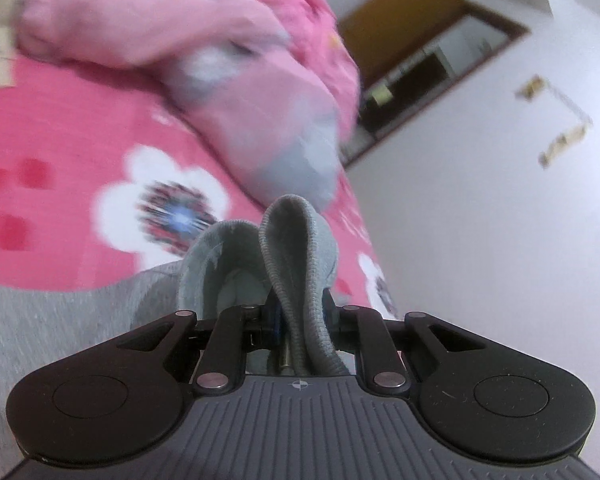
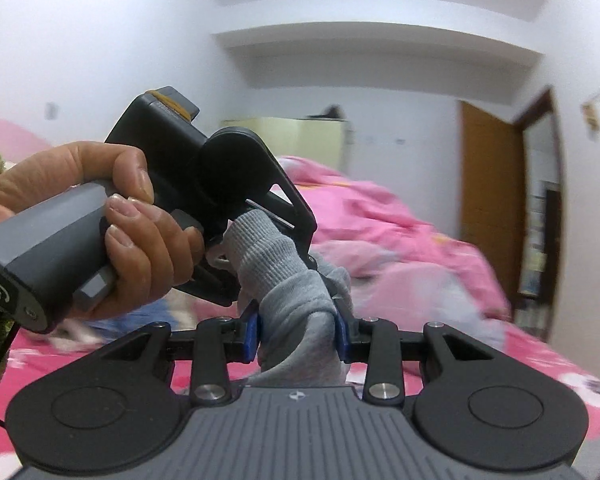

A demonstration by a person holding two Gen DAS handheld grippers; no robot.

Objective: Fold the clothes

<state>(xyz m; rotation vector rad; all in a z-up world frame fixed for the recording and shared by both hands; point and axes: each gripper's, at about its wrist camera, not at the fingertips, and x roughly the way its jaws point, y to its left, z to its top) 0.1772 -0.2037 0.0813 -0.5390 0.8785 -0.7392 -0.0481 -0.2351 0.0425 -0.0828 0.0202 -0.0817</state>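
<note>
A grey knitted garment (image 1: 300, 248) is held up over the bed by both grippers. My left gripper (image 1: 300, 312) is shut on its ribbed edge, which loops up between the jaws, while more grey cloth trails down to the lower left. In the right wrist view, my right gripper (image 2: 297, 332) has its blue pads (image 2: 252, 336) shut on a bunched part of the same grey garment (image 2: 288, 272). A short stretch of cloth runs up from there to the left gripper (image 2: 260, 216), gripped by a hand (image 2: 140, 232) close in front of it.
Below lies a bed with a pink flowered sheet (image 1: 80, 140). A crumpled pink quilt (image 2: 400, 220) lies across the far side of the bed. A brown door (image 2: 488, 176) stands open at the right, a cream cabinet (image 2: 292, 136) stands against the white back wall.
</note>
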